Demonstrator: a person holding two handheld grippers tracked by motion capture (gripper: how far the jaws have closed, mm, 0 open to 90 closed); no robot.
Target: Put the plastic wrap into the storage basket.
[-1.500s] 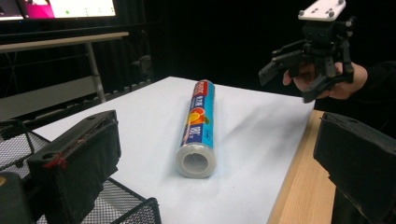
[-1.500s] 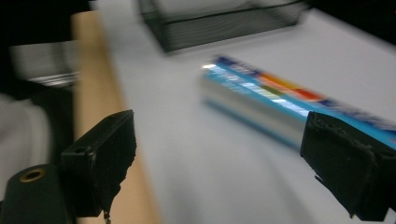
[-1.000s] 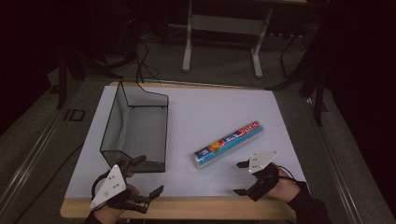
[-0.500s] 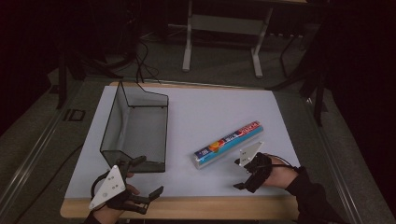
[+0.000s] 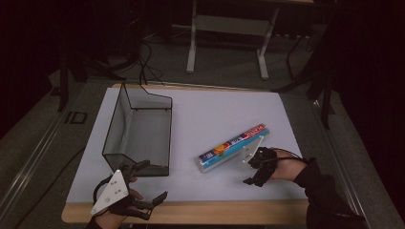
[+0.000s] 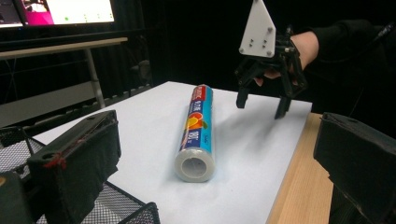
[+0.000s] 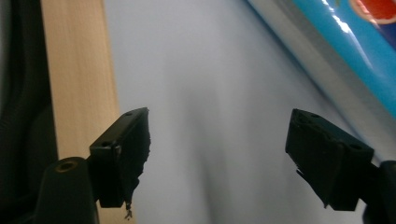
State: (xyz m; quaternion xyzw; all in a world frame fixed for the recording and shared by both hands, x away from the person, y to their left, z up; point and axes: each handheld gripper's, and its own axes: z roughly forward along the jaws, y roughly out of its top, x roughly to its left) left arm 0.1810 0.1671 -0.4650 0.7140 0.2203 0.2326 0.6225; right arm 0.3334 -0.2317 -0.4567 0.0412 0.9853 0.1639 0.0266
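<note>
A roll of film in a blue printed wrapper [image 5: 234, 147] lies slantwise on the white table sheet [image 5: 224, 109]; its open end faces me in the left gripper view [image 6: 196, 133]. My right gripper [image 5: 248, 171] hovers just right of the roll's near half, pointing down at the sheet. Its jaws have just been closing and stand apart with nothing between them [image 7: 224, 158]. The roll [image 7: 345, 51] passes beside the right jaw there. My left gripper [image 5: 152, 181] rests open at the front left, beside the basket's near corner.
A black wire-mesh basket [image 5: 138, 131] stands on the left half of the sheet, its corner by my left jaws [image 6: 116, 205]. The wooden table edge [image 5: 191, 211] runs along the front. Table legs and cables stand on the dark floor beyond.
The right hand has slid up and left toward the roll, and its jaws stand narrower than before. The left hand, the roll and the basket have not moved.
</note>
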